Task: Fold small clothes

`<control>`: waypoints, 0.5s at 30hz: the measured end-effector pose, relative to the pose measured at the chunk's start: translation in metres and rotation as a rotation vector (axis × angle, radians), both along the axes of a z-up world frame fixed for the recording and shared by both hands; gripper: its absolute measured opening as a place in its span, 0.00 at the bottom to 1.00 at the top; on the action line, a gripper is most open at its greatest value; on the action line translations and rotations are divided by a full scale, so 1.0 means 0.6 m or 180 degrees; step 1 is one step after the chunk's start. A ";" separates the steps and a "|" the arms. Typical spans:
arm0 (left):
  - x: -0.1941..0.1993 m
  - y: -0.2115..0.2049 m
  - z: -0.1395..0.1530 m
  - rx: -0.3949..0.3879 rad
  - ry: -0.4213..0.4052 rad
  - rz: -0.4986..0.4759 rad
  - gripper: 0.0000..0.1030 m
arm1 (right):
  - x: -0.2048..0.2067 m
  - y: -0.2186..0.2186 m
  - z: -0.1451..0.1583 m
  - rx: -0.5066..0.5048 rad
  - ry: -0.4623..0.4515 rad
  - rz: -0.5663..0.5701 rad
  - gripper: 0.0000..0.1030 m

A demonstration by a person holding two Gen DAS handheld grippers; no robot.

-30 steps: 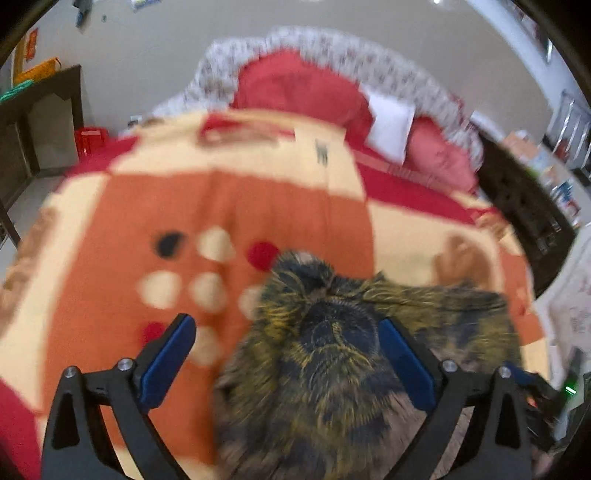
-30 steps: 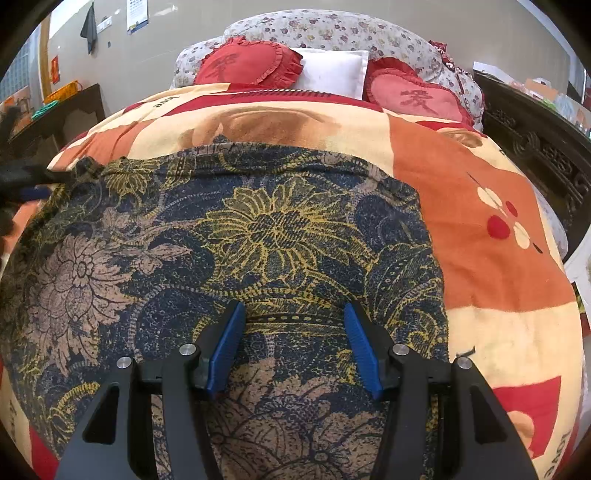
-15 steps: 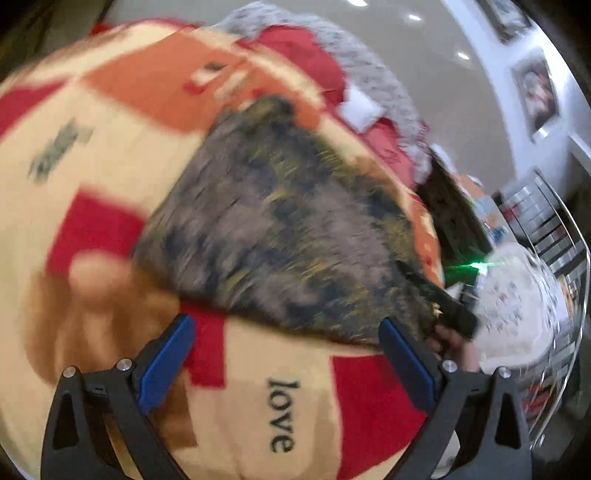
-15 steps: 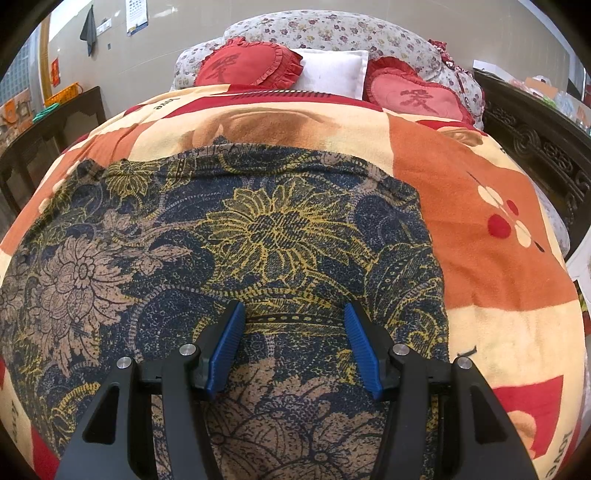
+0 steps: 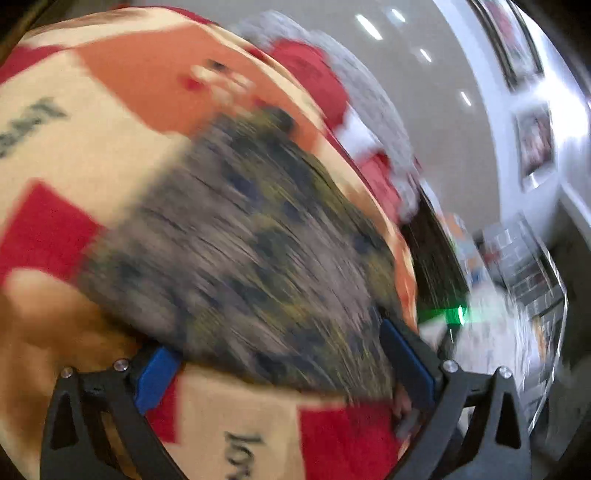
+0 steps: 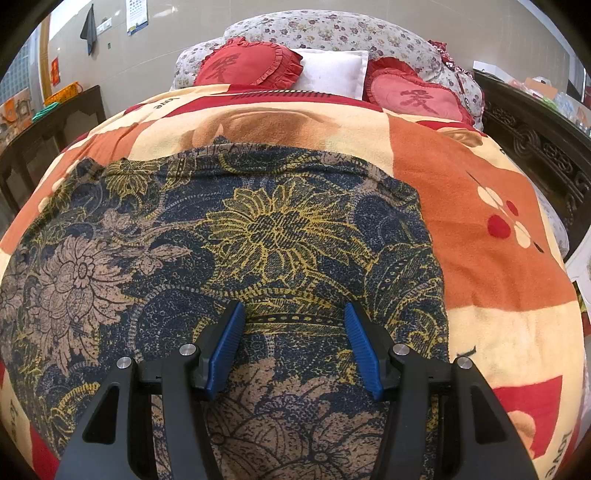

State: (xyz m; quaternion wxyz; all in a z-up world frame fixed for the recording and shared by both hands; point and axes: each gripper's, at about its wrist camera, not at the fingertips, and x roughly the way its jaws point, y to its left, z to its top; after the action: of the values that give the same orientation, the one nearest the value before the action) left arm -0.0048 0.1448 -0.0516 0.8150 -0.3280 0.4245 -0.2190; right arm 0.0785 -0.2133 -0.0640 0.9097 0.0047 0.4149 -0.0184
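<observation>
Since a second ago my left tool [image 5: 284,363] has swung way round: it was sitting low over one bunched corner of the dark navy floral cloth with gold and tan flowers [image 6: 236,258], and now it looks at that cloth [image 5: 251,236] from the side, the whole view badly smeared with motion blur. Its blue pads are spread wide with nothing between them; the cloth's near edge just shows above and behind them. My right tool [image 6: 293,341] hasn't budged at all, parked low over the near middle of the cloth, blue pads about halfway apart and gripping nothing as far as I can see.

That cloth lies spread flat on the orange, cream and red fleece blanket [image 6: 480,236] covering the bed, taking up the left and centre of the right view, with bare blanket to its right and beyond its far edge. At the far end sit two red heart-shaped cushions [image 6: 247,64] with a white pillow [image 6: 332,72] between them, against a floral-print headboard [image 6: 332,29].
</observation>
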 end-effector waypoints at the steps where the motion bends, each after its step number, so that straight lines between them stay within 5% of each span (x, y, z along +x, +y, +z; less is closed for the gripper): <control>1: -0.001 -0.001 0.005 0.0071 -0.0089 -0.0020 0.99 | 0.000 0.001 0.000 -0.0002 -0.0001 -0.0001 0.58; 3: 0.009 0.027 0.004 0.0063 -0.0105 0.0257 0.96 | 0.000 0.001 0.000 -0.0002 -0.0002 0.0000 0.58; 5: 0.022 0.068 -0.013 -0.0293 0.0061 0.0595 0.95 | 0.000 0.000 0.000 -0.0004 -0.0001 0.0001 0.58; 8: 0.027 0.054 -0.007 -0.0375 0.0091 0.0428 0.96 | 0.000 0.000 0.000 0.0003 -0.0001 0.0002 0.58; 10: 0.029 0.040 0.001 -0.0180 0.0042 0.0248 0.96 | 0.000 0.000 0.000 0.0025 -0.0001 0.0003 0.58; 15: 0.037 0.083 -0.011 -0.0243 0.0272 0.0637 0.83 | 0.001 0.000 0.000 0.0007 0.0001 -0.0001 0.58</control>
State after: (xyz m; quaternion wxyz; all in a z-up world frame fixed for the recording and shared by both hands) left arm 0.0173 0.1945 -0.0583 0.8009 -0.4086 0.4153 -0.1383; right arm 0.0788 -0.2131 -0.0641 0.9096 0.0057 0.4150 -0.0181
